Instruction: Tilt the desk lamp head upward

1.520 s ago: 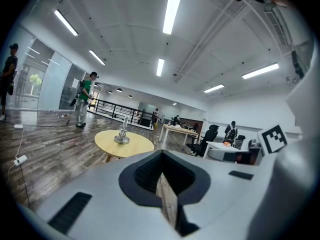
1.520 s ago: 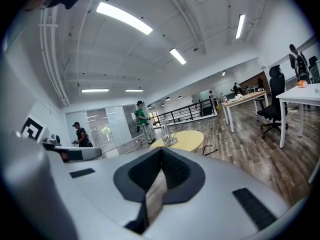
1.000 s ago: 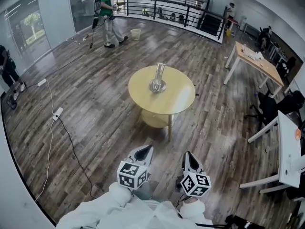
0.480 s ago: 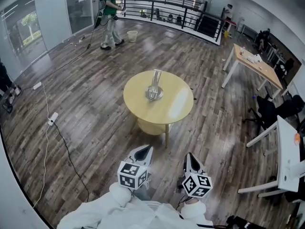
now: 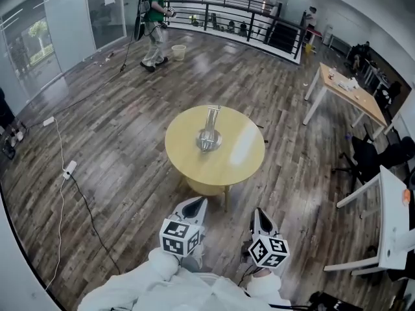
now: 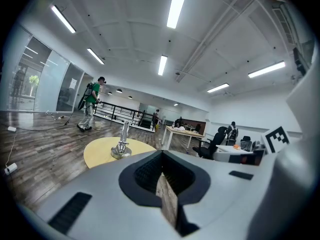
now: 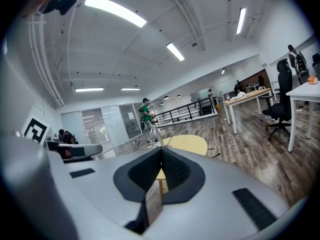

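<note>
The desk lamp (image 5: 209, 132) is standing near the middle of the round yellow table (image 5: 188, 168), its silver stem rising from a round base; how its head is angled is too small to tell. Both grippers are hanging low at the person's front, well apart from the table and pointing toward it. The left gripper (image 5: 197, 203) is holding its jaws pressed together with nothing between them, and its own view is showing the two dark pads meeting in a thin line (image 6: 161, 173), with the lamp (image 6: 121, 144) and the table (image 6: 97, 153) beyond. The right gripper (image 5: 257, 212) is likewise keeping its jaws closed on nothing (image 7: 161, 170), the table (image 7: 192, 144) lying far ahead of it.

Far across the wooden floor, a pale bucket (image 5: 178, 51) is sitting just beside a person in a green top (image 5: 154, 17); what is lying in the bucket is too small to make out. A wooden desk (image 5: 355, 93) is standing at the right, bearing a few small items that cannot be identified.
</note>
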Action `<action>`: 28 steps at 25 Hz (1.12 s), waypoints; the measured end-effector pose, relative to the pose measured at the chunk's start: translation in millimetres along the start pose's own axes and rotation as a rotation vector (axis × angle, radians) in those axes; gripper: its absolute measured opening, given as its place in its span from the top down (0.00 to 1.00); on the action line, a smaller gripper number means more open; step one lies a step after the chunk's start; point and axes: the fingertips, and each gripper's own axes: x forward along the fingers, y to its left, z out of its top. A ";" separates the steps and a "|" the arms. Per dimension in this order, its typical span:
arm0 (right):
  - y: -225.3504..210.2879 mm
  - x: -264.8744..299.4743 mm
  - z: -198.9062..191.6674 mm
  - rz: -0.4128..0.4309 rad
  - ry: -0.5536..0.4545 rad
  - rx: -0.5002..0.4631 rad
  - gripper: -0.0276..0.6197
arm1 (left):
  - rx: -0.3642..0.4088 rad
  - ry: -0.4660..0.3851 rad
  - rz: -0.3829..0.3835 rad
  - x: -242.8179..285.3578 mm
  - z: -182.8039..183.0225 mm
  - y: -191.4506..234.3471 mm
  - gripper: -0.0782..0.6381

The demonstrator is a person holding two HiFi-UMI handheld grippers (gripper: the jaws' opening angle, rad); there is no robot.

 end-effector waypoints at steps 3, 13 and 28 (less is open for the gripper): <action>-2.0 26.4 10.2 0.006 -0.003 -0.001 0.94 | 0.006 -0.003 0.001 20.1 12.6 13.4 0.89; -15.4 111.1 34.8 0.012 -0.012 0.008 0.94 | 0.015 0.000 0.011 89.4 44.4 60.1 0.89; -26.6 208.4 65.9 0.017 -0.019 0.004 0.94 | 0.012 -0.011 0.027 164.5 79.6 118.0 0.89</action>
